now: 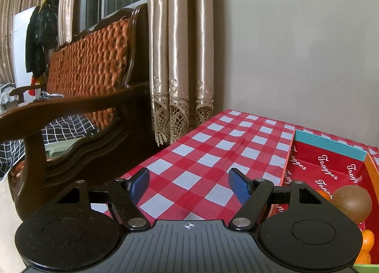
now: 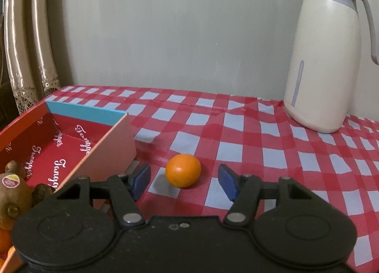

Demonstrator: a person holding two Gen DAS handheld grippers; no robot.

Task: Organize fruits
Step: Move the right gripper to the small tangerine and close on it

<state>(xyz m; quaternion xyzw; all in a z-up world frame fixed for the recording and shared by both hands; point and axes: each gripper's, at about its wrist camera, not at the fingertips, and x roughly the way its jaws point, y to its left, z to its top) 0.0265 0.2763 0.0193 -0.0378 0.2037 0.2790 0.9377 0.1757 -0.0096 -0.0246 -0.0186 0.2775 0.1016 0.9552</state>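
A small orange (image 2: 183,170) lies on the red checked tablecloth just right of a red cardboard box (image 2: 111,145). My right gripper (image 2: 184,181) is open, its blue pads on either side of the orange, slightly nearer the camera, not touching it. The box holds brown kiwis (image 2: 10,190) and oranges at its near left. My left gripper (image 1: 189,184) is open and empty above the tablecloth, left of the same box (image 1: 327,166), where a brown kiwi (image 1: 353,203) and oranges (image 1: 367,241) show.
A tall cream thermos jug (image 2: 324,54) stands at the back right of the table against the wall. A wooden armchair (image 1: 78,116) with a woven back stands left of the table. Curtains (image 1: 180,59) hang behind the table's left corner.
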